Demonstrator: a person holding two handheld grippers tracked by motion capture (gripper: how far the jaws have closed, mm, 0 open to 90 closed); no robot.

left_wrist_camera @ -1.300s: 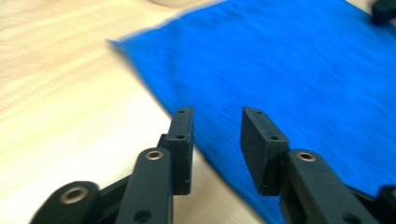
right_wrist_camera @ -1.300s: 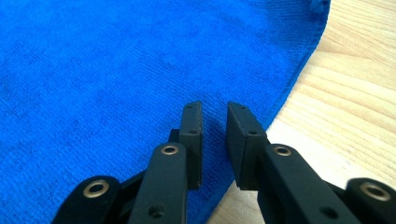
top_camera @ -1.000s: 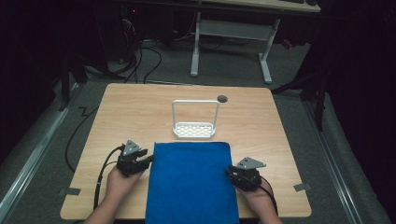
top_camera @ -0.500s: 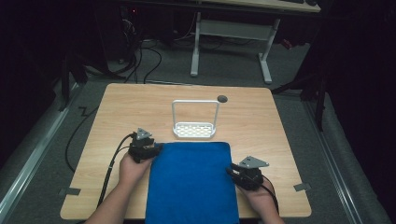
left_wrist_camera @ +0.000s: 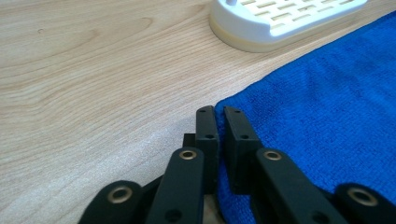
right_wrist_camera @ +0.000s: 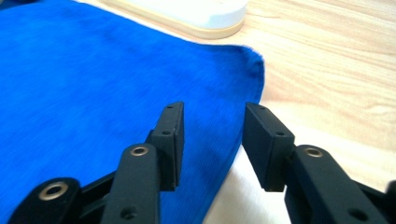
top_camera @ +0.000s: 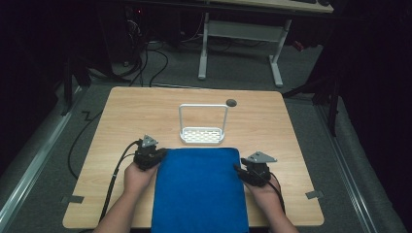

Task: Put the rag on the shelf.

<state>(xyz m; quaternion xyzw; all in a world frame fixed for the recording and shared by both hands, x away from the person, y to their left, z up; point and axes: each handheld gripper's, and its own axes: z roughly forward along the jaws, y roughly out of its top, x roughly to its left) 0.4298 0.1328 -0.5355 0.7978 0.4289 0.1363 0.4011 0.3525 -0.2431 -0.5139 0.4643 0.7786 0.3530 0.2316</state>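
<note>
A blue towel (top_camera: 199, 189) lies flat on the wooden table (top_camera: 136, 111), reaching its near edge. My left gripper (top_camera: 163, 154) sits at the towel's far left corner. In the left gripper view its jaws have just closed and my left gripper (left_wrist_camera: 220, 112) is shut on the towel (left_wrist_camera: 327, 116) edge, with blue cloth showing between them. My right gripper (top_camera: 240, 168) is at the towel's right edge, below the far right corner. Its jaws have just been opening; my right gripper (right_wrist_camera: 212, 112) stands open astride the towel (right_wrist_camera: 93, 93) edge, pads apart from it.
A white slotted rack (top_camera: 203, 136) with a tall wire handle stands just beyond the towel's far edge, close to both grippers (left_wrist_camera: 280, 23) (right_wrist_camera: 196, 14). A dark round hole (top_camera: 231, 102) marks the table behind it. Cables trail from both grippers.
My left gripper moved forward along the towel's left edge to its far corner. My right gripper shifted slightly forward along the right edge. The towel lies as before.
</note>
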